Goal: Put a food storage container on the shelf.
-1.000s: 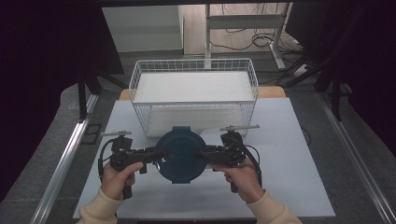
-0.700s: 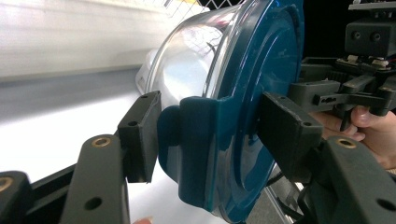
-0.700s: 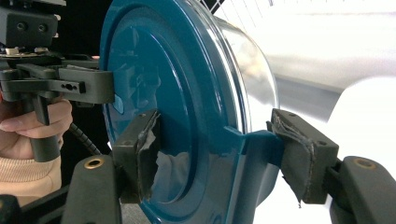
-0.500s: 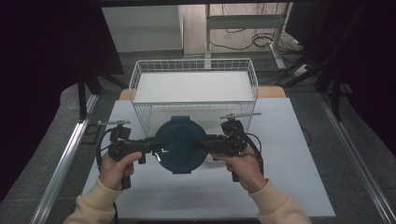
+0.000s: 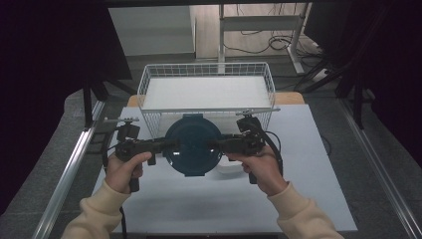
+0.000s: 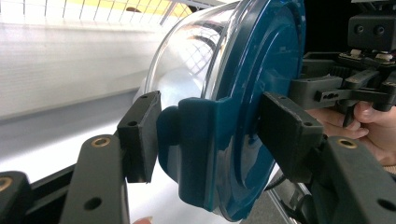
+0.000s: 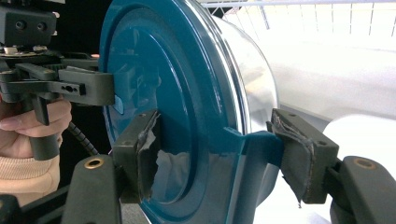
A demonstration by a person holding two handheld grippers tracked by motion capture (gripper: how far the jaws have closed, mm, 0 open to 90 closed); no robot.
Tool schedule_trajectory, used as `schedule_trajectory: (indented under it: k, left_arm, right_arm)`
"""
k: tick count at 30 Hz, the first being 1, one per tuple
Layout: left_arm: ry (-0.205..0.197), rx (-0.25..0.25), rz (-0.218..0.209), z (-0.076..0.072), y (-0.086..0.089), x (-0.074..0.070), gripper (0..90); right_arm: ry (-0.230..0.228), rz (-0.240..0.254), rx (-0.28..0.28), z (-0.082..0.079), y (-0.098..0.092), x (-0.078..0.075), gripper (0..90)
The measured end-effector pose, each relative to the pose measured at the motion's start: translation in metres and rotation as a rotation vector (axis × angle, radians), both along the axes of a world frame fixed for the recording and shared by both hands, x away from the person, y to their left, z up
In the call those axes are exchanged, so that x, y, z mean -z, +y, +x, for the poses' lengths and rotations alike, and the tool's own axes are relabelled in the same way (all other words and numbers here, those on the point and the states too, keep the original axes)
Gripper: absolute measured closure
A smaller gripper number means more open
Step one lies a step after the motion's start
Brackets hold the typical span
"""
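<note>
A round clear container with a dark teal lid (image 5: 193,144) hangs level above the white table, just in front of the wire basket. My left gripper (image 5: 166,146) is shut on its left lid latch, and my right gripper (image 5: 219,145) is shut on the opposite latch. In the left gripper view my gripper (image 6: 210,135) has one pad under the teal latch (image 6: 196,154) and the other on the lid top. The right gripper view has the lid (image 7: 177,93) on edge, with my gripper (image 7: 215,154) clamped across its rim and latch. The clear bowl looks empty.
A white wire basket (image 5: 209,108) with a white floor stands at the back of the table, directly behind the container. The white table top (image 5: 308,189) stretches toward the person. Metal rails run along both sides. Cables and desk legs lie beyond the basket.
Both hands have lifted the container off the table and carried it a little toward the basket. The grip on both latches is unchanged.
</note>
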State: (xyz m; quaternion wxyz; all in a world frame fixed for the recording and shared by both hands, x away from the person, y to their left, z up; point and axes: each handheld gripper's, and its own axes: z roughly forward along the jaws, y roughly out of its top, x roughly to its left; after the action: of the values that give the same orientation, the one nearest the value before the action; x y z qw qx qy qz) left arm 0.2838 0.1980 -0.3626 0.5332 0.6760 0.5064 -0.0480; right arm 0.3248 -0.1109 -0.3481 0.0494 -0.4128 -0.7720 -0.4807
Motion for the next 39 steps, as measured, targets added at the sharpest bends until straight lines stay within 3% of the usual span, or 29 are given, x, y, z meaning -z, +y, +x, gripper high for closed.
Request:
schedule_trajectory:
  k: [39]
  left_arm:
    - [-0.035, 0.012, 0.011, 0.039, 0.0, -0.041, 40.7]
  right_arm:
    - [-0.035, -0.005, -0.009, 0.038, 0.0, -0.042, 35.4]
